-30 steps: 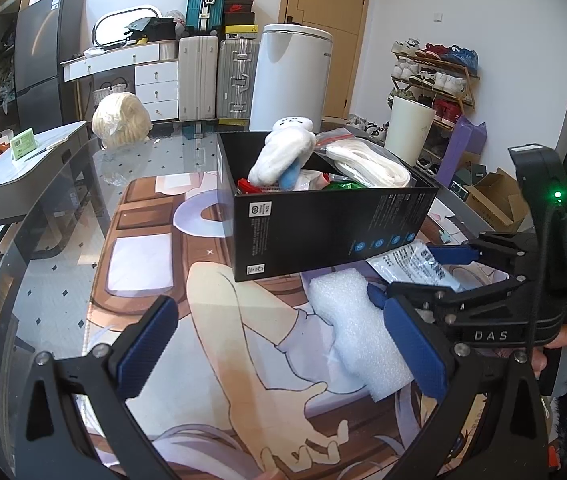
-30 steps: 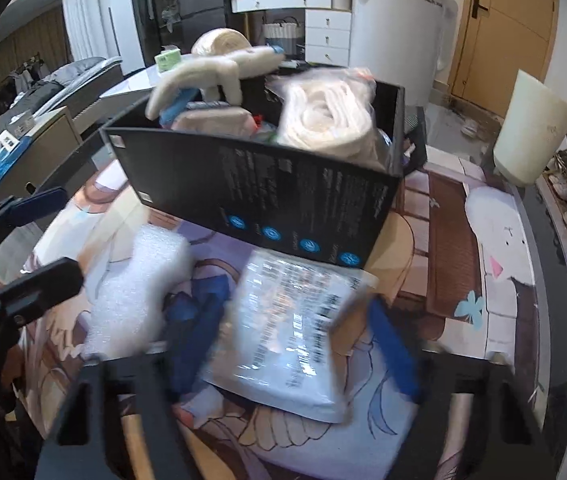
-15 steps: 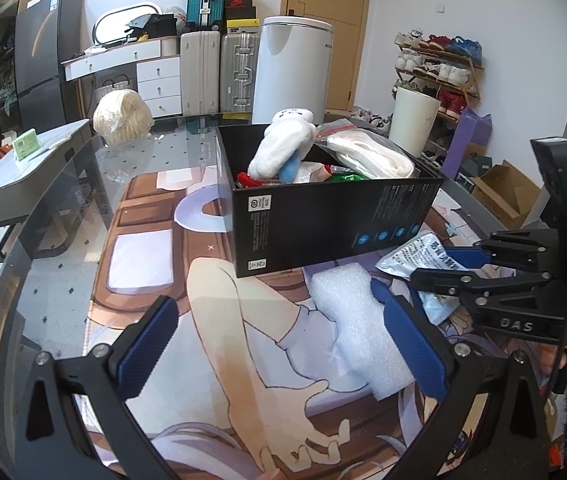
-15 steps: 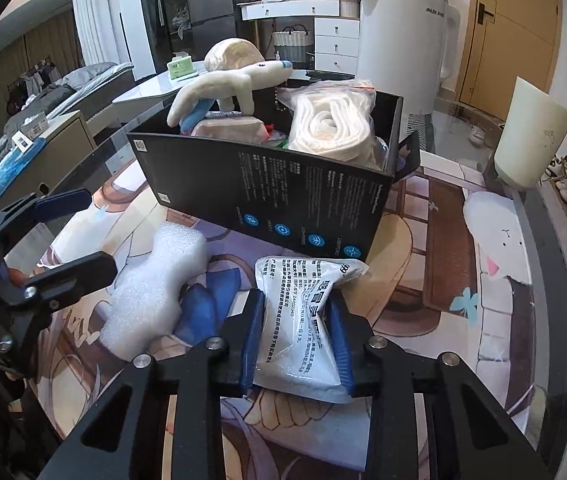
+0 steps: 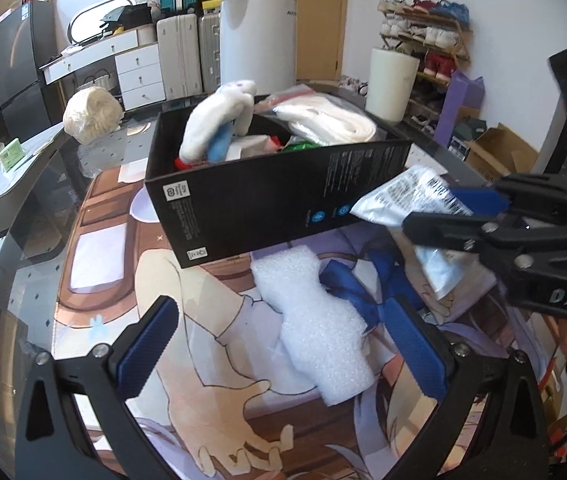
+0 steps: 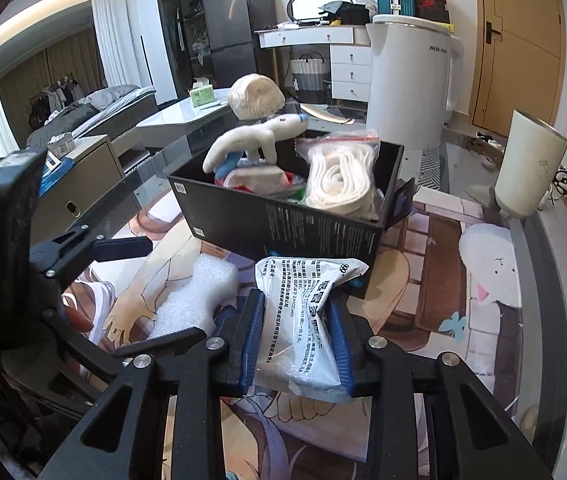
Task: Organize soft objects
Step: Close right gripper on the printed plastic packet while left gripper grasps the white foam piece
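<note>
Step in hand, as judged: transfer of the sealed white packet (image 6: 303, 320) into the black box (image 6: 283, 224).

Right tongs (image 6: 297, 340): pinched on the packet, blue pads pressing both long sides, printed face up. Packet held clear of the bench (image 6: 523, 320), on the near side of the box, its leading end level with the lower part of the near wall and just short of it. Same packet visible from the left wrist view (image 5: 407, 196), at the box's near right corner.

Left tongs (image 5: 279, 344): spread wide, holding nothing, straddling the white foam piece (image 5: 315, 320) without visible contact. Foam piece flat on the bench, just in front of the box's near wall.

Box contents: white plush toy (image 6: 255, 140) standing up at the far left corner, zip bag of white cloth (image 6: 343, 180) filling the right half, smaller items between them, partly hidden.

Next move, as judged:
- Raise the packet above the near rim before advancing; otherwise likely to strike the wall and push the box.
- Carry over the rim toward the gap between plush toy and zip bag.
- Release only once over the interior.
- Box already crowded; expect the packet to rest on top of the contents.

Foam piece not yet handled; probably next for the left tongs.
</note>
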Demonstrator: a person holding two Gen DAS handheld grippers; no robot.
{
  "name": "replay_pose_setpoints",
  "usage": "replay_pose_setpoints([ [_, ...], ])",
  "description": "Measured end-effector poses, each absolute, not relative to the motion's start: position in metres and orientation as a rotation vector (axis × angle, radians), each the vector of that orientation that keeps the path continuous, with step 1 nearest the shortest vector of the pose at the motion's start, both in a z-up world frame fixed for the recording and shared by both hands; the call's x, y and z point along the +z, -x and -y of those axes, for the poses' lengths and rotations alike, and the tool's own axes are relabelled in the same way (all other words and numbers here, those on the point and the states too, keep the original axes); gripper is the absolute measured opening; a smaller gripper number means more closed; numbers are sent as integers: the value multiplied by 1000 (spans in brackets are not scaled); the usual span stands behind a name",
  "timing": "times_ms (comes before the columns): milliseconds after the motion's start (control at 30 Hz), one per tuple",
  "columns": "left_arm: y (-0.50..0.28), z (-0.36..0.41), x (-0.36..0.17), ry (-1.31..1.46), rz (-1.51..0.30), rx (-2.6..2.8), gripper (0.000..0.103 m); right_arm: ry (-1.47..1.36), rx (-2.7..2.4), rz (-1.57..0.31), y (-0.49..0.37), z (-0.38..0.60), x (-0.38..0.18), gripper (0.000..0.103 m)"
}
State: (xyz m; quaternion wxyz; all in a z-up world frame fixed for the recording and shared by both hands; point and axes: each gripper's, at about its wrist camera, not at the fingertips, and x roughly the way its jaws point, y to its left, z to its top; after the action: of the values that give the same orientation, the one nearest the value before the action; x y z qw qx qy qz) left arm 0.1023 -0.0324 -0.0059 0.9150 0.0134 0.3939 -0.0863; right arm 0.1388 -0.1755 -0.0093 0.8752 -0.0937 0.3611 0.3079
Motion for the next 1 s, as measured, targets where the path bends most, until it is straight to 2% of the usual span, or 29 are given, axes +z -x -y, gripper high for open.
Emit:
replay_pose_setpoints([
  [100, -107, 33, -9, -28, -843, -159, 101, 187, 641, -748, -138, 179, -7, 32],
  [300, -114, 35, -15, -9, -890, -179, 86, 179, 641, -737, -137, 183, -3, 32],
  [367, -113, 39, -17, -22, -901, -195, 70, 179, 639, -733, -137, 184, -3, 32],
  [400, -112, 40, -17, -27, -896, -203, 65, 177, 639, -733, -137, 184, -4, 32],
  [467, -111, 44, -17, -38, -893, -211, 47, 175, 638, -733, -137, 185, -4, 32],
  [500, -111, 44, -17, -42, -896, -215, 42, 175, 637, -733, -138, 185, -4, 32],
  [1000, -95, 30, 7, 12, -764, -260, 39, 165, 662, -670, -131, 185, 5, 32],
])
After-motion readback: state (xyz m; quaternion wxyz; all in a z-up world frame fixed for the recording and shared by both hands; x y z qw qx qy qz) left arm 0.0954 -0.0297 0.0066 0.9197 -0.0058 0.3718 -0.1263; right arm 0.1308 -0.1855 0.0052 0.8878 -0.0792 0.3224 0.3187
